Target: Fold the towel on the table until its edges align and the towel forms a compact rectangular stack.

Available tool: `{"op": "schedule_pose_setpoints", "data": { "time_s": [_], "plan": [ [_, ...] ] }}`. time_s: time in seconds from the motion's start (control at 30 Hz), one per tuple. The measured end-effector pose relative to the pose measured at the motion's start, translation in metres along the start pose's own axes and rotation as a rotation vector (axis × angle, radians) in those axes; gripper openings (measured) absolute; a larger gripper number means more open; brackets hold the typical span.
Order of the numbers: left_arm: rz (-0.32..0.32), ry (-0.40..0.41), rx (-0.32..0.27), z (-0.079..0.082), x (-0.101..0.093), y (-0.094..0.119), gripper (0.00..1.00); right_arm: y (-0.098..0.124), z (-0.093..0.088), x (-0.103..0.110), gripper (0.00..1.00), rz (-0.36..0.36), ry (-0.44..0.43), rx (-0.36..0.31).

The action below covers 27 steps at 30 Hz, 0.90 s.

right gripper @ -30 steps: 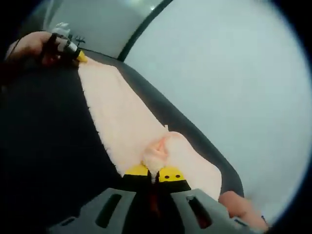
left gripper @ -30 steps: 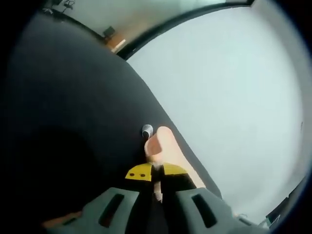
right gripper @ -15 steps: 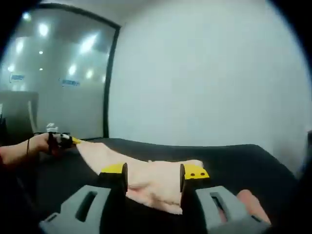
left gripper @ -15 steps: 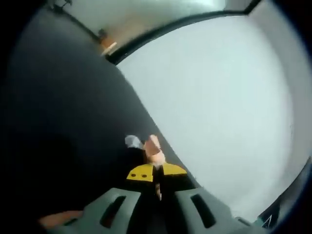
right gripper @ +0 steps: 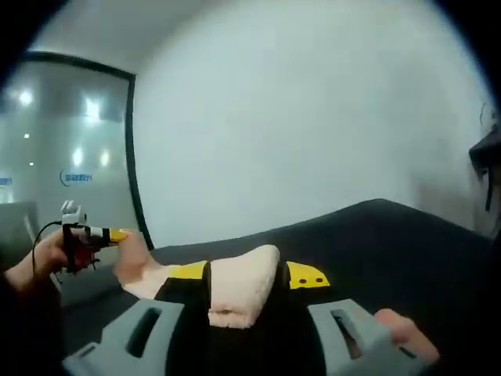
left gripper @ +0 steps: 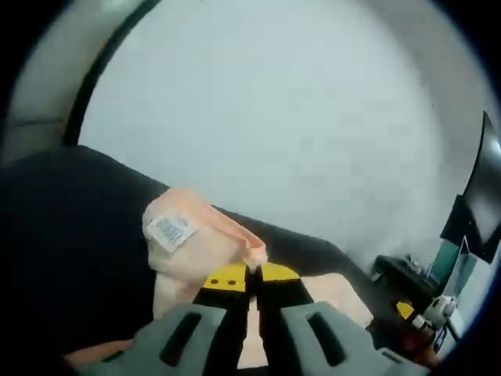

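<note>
In the left gripper view, the left gripper (left gripper: pixel 250 276) has its two yellow-tipped jaws pressed together on a corner of the peach towel (left gripper: pixel 200 243). The pinched cloth bunches up just above the tips and folds over to the left, where a small white label (left gripper: pixel 171 231) faces the camera. More of the towel hangs down on both sides of the jaws, over the black table (left gripper: pixel 70 227). A pale wall (left gripper: pixel 274 117) stands behind. At the lower right edge of this view sits the other gripper, yellow-tipped and blurred.

In the right gripper view, the right gripper (right gripper: pixel 246 276) stands with its jaws apart, and a folded end of the towel (right gripper: pixel 239 290) lies between them on the table (right gripper: pixel 391 243); whether the tips touch the cloth cannot be told. From there the towel runs away to the left, up to the left gripper (right gripper: pixel 117 235), which a hand (right gripper: pixel 43 254) holds near the left edge. A fingertip (right gripper: pixel 403 329) shows by the right jaw's base
</note>
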State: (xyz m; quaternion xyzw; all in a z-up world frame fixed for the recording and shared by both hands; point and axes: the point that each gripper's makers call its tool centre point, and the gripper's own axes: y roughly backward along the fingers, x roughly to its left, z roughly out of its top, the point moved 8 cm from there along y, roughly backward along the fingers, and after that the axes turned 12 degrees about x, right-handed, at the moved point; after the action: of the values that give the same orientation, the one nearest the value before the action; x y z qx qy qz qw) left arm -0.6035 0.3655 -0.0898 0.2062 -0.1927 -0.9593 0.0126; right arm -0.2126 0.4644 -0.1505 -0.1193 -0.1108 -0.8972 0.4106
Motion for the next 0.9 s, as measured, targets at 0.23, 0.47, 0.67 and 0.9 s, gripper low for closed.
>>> {"op": "schedule_pose_setpoints", "data": {
  "time_s": [0.23, 0.47, 0.67, 0.9],
  "plan": [
    [-0.022, -0.223, 0.159, -0.043, -0.058, -0.032, 0.05, 0.004, 0.0, -0.01, 0.34, -0.003, -0.069, -0.021],
    [0.039, -0.281, 0.241, -0.084, -0.065, -0.044, 0.05, 0.004, -0.001, -0.006, 0.34, 0.015, -0.056, -0.02],
    [0.002, -0.406, 0.284, -0.097, -0.071, -0.05, 0.11, 0.001, -0.002, -0.006, 0.34, 0.021, -0.06, -0.012],
    [-0.136, -0.435, 0.161, -0.049, -0.096, -0.012, 0.25, -0.002, -0.008, -0.014, 0.35, -0.047, -0.098, 0.041]
  ]
}}
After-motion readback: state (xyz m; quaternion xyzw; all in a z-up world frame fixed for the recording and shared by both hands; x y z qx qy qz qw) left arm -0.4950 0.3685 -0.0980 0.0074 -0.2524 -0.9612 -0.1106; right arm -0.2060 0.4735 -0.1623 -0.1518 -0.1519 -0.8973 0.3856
